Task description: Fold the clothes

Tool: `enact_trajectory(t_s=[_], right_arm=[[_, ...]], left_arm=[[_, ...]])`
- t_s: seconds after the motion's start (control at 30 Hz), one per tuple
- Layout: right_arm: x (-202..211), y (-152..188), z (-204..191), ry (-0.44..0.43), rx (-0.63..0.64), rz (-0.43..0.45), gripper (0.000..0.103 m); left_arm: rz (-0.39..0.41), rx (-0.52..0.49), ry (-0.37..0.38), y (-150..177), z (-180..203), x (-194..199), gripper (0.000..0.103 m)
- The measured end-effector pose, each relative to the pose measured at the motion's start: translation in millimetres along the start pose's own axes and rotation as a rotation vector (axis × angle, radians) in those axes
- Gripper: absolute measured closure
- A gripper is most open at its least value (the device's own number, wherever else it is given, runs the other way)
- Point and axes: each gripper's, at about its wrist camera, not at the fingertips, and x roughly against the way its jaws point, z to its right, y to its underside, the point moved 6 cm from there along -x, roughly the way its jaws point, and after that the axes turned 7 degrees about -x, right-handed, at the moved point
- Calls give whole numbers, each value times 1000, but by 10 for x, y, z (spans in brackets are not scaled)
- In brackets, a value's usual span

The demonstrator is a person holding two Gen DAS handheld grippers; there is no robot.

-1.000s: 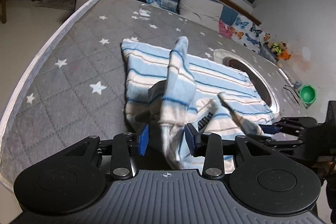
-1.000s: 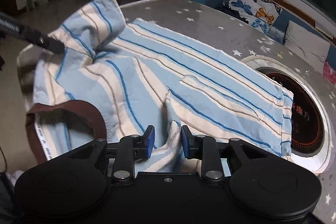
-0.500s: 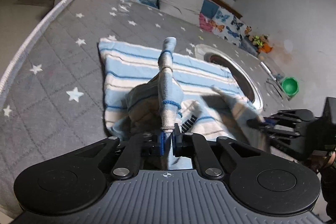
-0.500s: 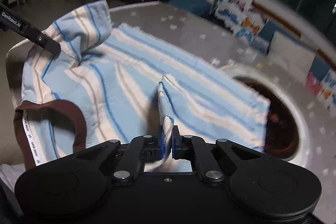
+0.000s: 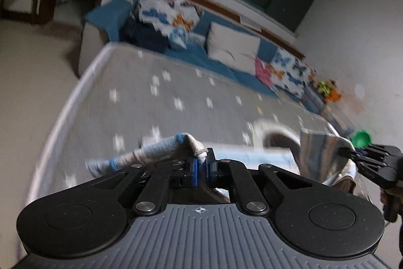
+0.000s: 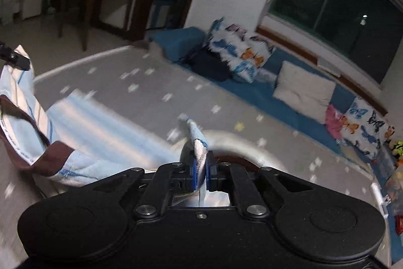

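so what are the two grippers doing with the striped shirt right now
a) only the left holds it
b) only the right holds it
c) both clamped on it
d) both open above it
c: the left gripper and the right gripper each pinch a fold of the striped shirt between closed blue pads.

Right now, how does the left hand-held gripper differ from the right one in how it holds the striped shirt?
The left hand-held gripper pinches a bunched fold that trails off to its left; the right hand-held gripper pinches an edge standing upright. The striped shirt hangs between them. Both are shut on cloth.
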Motion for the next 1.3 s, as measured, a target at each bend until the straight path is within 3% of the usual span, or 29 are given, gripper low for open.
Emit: enact_trajectory(t_s=[0.03, 0.1, 0.2, 0.27, 0.37, 0.5, 0.57, 0.7, 0.83, 1.0, 1.13, 1.3], right_arm=[[-94, -169, 86, 19, -5, 17, 96], [-215, -542, 254, 55, -30, 66, 96], [-324, -1127, 493, 116, -76, 164, 96], [-338, -1475, 640, 147, -112, 230, 96], [-265, -1930, 839, 175, -173, 329, 96], [-151, -2005, 1058, 175, -242, 401, 96], [-149, -2015, 1105, 172, -266, 420, 96], [-374, -1538, 995, 128, -284, 345, 96], [-634, -708, 778, 86, -313, 211, 96], [-911, 478, 483, 18, -383, 24, 96], [-723, 1066, 236, 8, -431, -81, 96], [-490, 1303, -3, 5, -470, -99, 96]], left_arm=[[12, 3, -5, -123, -10, -32, 97], [83, -17, -34, -752, 28, -117, 97], [168, -35, -57, -1283, 111, -99, 97], [287, -41, -62, -1857, 220, 33, 97], [425, -29, -45, -2370, 354, 276, 97], [549, -27, -28, -2701, 479, 531, 97], [533, -28, -34, -2619, 464, 499, 97], [438, -36, -62, -2161, 339, 281, 97], [247, 4, -86, -1216, 50, -92, 97], [51, 77, -102, -10, -295, -266, 97], [-66, 148, -93, 755, -476, -273, 97], [-62, 142, -109, 1112, -567, -120, 97]])
